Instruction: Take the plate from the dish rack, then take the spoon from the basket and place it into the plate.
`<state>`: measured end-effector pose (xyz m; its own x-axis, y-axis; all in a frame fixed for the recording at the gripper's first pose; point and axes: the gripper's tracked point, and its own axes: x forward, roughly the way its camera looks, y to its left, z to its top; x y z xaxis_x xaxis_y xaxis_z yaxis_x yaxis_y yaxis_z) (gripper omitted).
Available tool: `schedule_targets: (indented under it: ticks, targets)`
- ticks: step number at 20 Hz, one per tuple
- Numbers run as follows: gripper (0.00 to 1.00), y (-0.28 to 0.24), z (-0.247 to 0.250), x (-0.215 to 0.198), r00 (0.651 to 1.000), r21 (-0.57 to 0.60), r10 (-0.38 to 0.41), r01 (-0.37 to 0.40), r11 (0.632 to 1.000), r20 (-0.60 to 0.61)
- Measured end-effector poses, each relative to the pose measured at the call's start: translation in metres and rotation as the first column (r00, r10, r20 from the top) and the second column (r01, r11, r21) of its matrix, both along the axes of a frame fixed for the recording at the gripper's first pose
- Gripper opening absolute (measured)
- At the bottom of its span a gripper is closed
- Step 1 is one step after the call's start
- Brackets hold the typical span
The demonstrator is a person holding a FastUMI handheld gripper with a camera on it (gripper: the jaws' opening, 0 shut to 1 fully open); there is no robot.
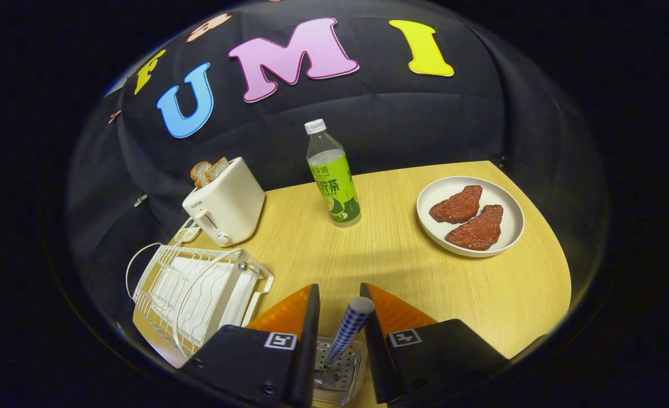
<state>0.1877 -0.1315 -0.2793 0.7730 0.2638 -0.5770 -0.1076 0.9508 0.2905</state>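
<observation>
Gripper (339, 309) narrow around spoon handle (350, 328) in basket (337, 368), grip unclear; squeeze firmly, lift straight up, then carry toward plate (425, 218).

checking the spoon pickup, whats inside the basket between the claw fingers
A checked blue-and-white handle stands up from the perforated basket, between the open claw fingers and not yet pinched. Its lower end, and anything else in the basket, is hidden behind the fingers.

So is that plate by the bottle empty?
No, the plate holds two reddish-brown pieces of meat lying side by side, well beyond the gripper, whose fingers flank a checkered handle.
</observation>
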Motion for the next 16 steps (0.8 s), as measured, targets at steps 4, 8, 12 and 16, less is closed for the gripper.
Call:
schedule_targets:
  ticks: [4, 8, 12, 16]
  targets:
    - [0.21, 0.006, 0.007, -0.005, 1.000, 0.013, 0.007, -0.006, 1.000, -0.015]
    - [0.14, 0.011, 0.031, -0.009, 1.000, -0.014, 0.015, -0.015, 1.000, 0.017]
    - [0.14, 0.010, 0.081, -0.019, 0.996, -0.058, 0.007, -0.002, 0.998, 0.088]
    - [0.14, 0.005, 0.142, -0.037, 0.985, -0.062, -0.045, 0.056, 0.996, 0.166]
